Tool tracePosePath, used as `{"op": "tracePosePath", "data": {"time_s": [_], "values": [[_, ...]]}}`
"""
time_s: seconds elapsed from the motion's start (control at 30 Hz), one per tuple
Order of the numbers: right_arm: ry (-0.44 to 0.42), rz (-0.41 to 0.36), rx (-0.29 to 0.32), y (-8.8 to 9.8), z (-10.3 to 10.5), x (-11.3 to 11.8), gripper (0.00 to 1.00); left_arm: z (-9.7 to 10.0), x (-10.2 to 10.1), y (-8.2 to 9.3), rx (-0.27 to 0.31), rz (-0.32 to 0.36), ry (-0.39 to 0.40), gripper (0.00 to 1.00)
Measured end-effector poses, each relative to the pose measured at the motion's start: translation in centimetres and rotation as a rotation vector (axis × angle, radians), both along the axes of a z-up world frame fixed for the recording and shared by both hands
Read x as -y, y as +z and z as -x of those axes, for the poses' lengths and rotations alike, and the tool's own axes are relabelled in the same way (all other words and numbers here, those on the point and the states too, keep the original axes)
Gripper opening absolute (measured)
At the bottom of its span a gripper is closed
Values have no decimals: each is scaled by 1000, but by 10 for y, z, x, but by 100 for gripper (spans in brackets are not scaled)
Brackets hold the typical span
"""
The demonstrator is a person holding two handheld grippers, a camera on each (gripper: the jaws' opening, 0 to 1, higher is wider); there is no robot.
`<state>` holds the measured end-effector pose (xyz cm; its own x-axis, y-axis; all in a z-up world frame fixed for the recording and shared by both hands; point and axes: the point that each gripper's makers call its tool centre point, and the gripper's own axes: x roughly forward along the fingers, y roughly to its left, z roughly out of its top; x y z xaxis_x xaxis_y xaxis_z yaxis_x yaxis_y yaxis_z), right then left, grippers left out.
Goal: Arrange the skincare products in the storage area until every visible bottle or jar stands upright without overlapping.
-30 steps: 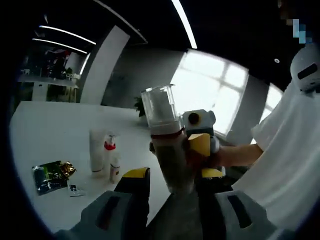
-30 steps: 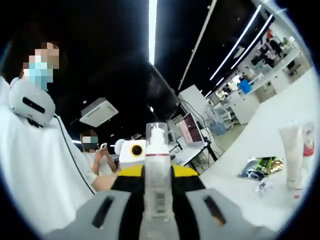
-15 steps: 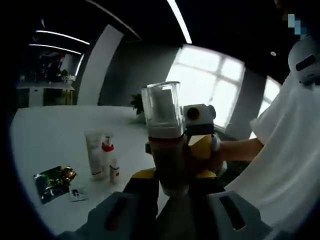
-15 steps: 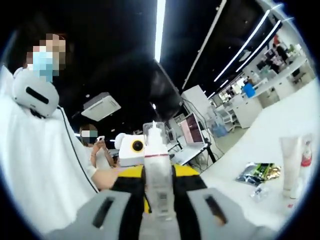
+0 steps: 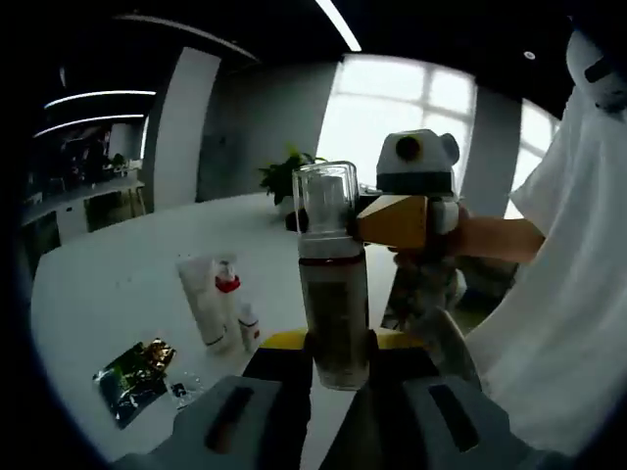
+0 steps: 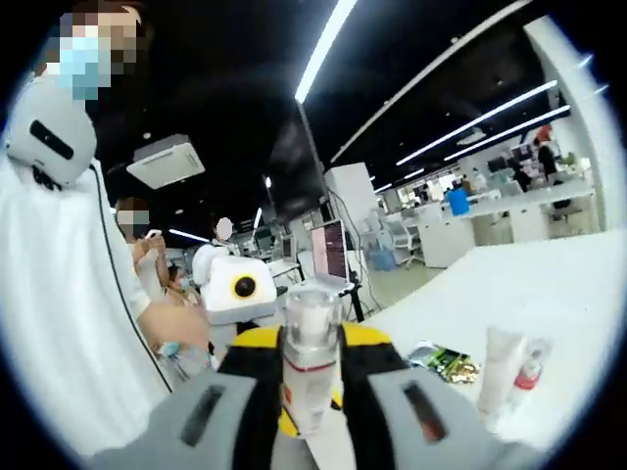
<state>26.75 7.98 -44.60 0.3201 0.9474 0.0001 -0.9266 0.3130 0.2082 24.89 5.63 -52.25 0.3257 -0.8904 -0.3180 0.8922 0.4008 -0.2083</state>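
You hold 1 pump bottle (image 5: 333,294) up in the air between both grippers, well above the white tabletop (image 5: 118,284). In the left gripper view your left gripper (image 5: 338,357) has its yellow-tipped jaws pressed against the lower body of the bottle, 1 on each side, pinching it upright. The bottle has a clear cap, a dark red band below it and a brownish body. Just right of the cap, your right gripper (image 5: 407,220) comes in from the right, its yellow jaw touching the bottle near the neck, with your hand (image 5: 490,240) behind it and your white sleeve (image 5: 558,323) at the right.

In the right gripper view the same bottle (image 6: 312,367) rises between your right gripper's (image 6: 312,387) jaws, which close on its body just under the red band. Your left gripper (image 6: 235,289) shows behind it at the left.

On the tabletop, far left of the held bottle in the left gripper view, a white tube (image 5: 203,308) stands cap down, and just right of it stands a small bottle with a red top (image 5: 230,299), with a smaller white bottle (image 5: 249,325) near its base. Nearer to you lies a shiny green and gold sachet (image 5: 137,370), flat, with a small packet (image 5: 182,392) beside it. A potted plant (image 5: 284,176) stands at the far edge by the window.
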Motion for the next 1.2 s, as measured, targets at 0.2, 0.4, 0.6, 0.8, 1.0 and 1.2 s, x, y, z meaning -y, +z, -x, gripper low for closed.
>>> {"op": "tracePosePath", "data": {"time_s": [0.2, 0.4, 0.6, 0.8, 1.0, 1.2], "values": [[-30, 34, 20, -5, -4, -2, 20, -9, 2, -7, 12, -27, -26, 19], [-19, 82, 52, -15, -8, -2, 17, -17, 2, -17, 69, -125, -69, 22], [19, 102, 68, -24, -13, 2, 17, -24, 3, -25, 67, -146, -97, 21], [109, 159, 97, -35, -15, 6, 17, -28, 4, -32, 93, -182, -143, 21], [191, 197, 122, -45, -19, 7, 17, -35, 9, -31, 132, -196, -209, 19], [245, 212, 109, -61, -30, 10, 17, -47, 8, -48, 144, -251, -229, 19]]}}
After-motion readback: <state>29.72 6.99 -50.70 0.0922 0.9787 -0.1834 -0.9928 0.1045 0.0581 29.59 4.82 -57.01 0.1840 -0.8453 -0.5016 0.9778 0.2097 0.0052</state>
